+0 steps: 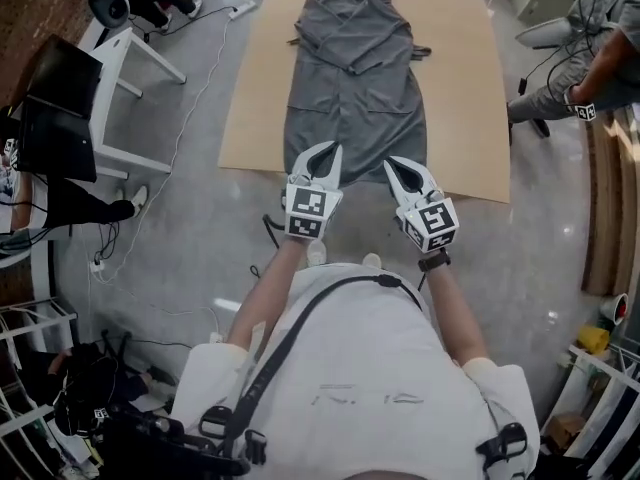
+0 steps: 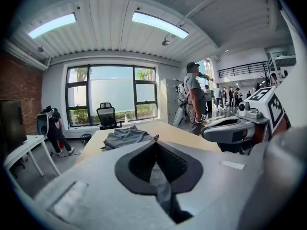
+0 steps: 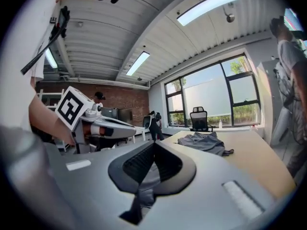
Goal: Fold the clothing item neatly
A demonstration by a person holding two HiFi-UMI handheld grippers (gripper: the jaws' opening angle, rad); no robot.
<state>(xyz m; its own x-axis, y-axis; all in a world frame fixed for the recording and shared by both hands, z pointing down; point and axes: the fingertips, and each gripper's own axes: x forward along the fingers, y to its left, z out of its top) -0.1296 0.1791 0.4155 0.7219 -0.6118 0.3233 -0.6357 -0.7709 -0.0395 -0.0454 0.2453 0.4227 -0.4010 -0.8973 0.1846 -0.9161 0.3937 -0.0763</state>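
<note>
The left tongs [image 1: 318, 163] and right tongs [image 1: 402, 175] sit side by side at the centre of the head view. Each is clenched on the near hem of the grey garment [image 1: 355, 78]. Both gripper views show cloth pinched between the jaws, but the tongs hide the gripped edge itself. The garment lies lengthwise up the frame on a brown board [image 1: 462, 88] on the grey floor [image 1: 200, 238]. A white table [image 1: 130, 68] stands upper left, and the upper right edge cuts off a seated person [image 1: 590, 78].

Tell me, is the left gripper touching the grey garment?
Touching. The left gripper view shows the left gripper with its jaws shut on the garment, grey cloth pinched between them.
</note>
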